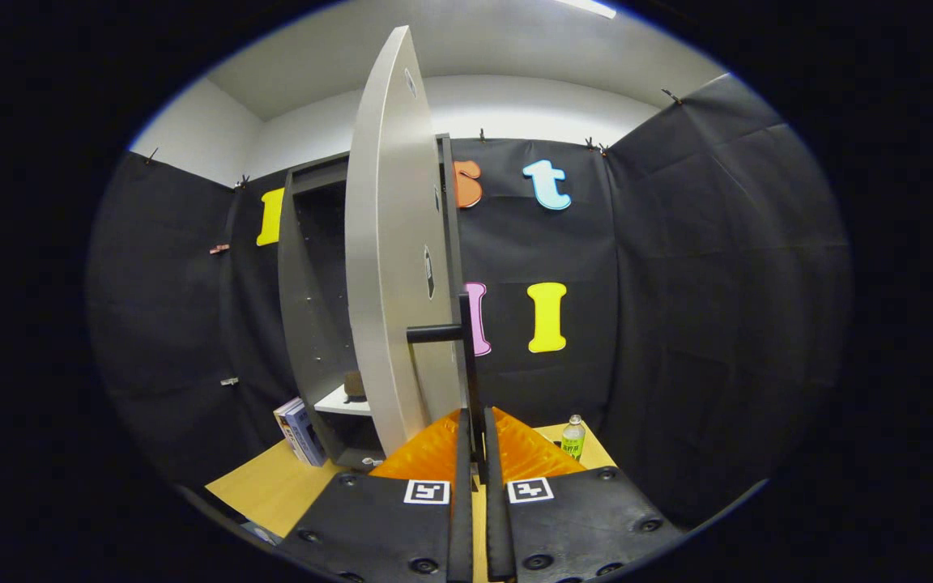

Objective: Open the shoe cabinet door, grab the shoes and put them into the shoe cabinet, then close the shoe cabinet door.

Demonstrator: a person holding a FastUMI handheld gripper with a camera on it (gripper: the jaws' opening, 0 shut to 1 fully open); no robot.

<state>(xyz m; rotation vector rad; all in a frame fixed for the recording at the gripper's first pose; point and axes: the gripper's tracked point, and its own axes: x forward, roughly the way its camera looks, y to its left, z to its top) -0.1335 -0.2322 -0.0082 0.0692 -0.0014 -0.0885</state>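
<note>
Gripper (475, 453) level, aimed forward at the cabinet front, fingers (462, 486) drawn narrow and clamped on the door handle (469, 380), a dark vertical bar caught between them. Handle long axis upright, with a short horizontal standoff (434, 333) joining it to the door. Shoe cabinet door (394, 267) swung open, seen nearly edge-on, tall axis vertical, free edge pointing back toward the gripper. Just beyond, shoe cabinet (304, 267) standing upright on the wooden table (272, 486), interior dark, a pale shelf (341, 402) low inside carrying a small brownish object (355, 383), too blurred to name. Books (299, 433) leaning against the cabinet's left side. Right of the fingers, small bottle (573, 438) upright on the table, apart from the cabinet.
</note>
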